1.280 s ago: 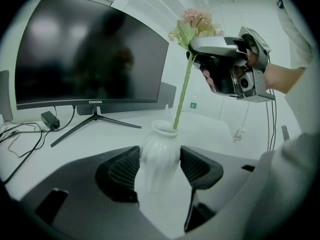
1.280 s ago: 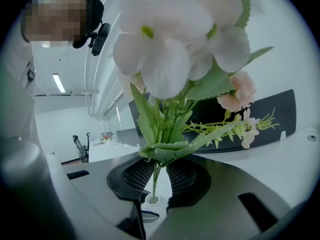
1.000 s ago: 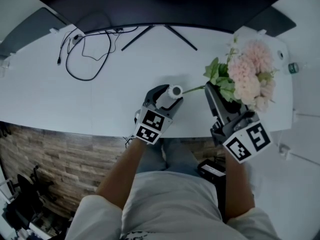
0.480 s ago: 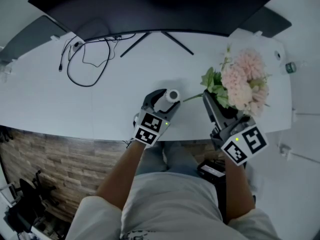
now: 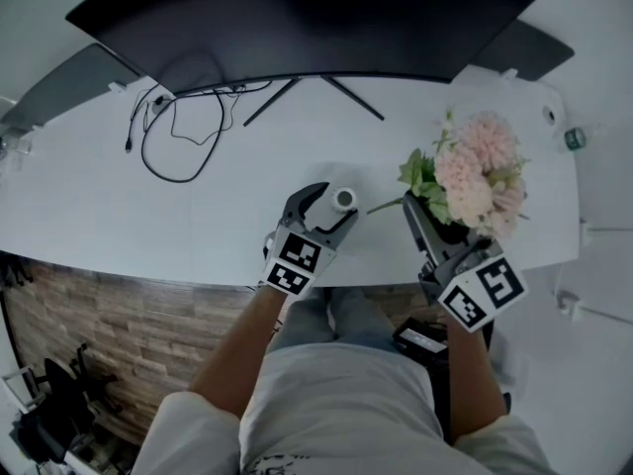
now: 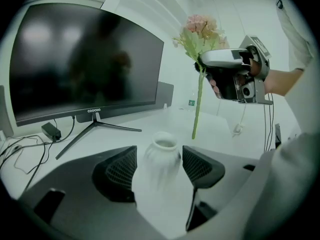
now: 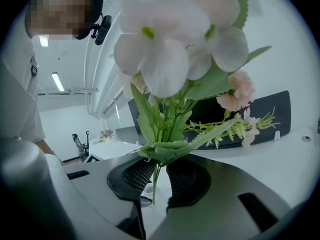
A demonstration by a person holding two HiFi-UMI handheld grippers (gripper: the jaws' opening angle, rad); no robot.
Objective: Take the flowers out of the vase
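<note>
Dark monitor (image 5: 307, 18) on white table (image 5: 89, 206)

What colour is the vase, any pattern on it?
The vase is plain white with no printed pattern. It shows best in the left gripper view.

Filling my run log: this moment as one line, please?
stage: flowers out of vase | left hand-held gripper: jaws just opening, vase between them | right hand-held gripper: shut on stem of flowers

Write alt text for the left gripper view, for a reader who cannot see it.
A white vase sits between the jaws of the left gripper, which have just been opening. Beyond, the right gripper holds the pink flowers by their stem, clear of the vase, to the right of a dark monitor.
</note>
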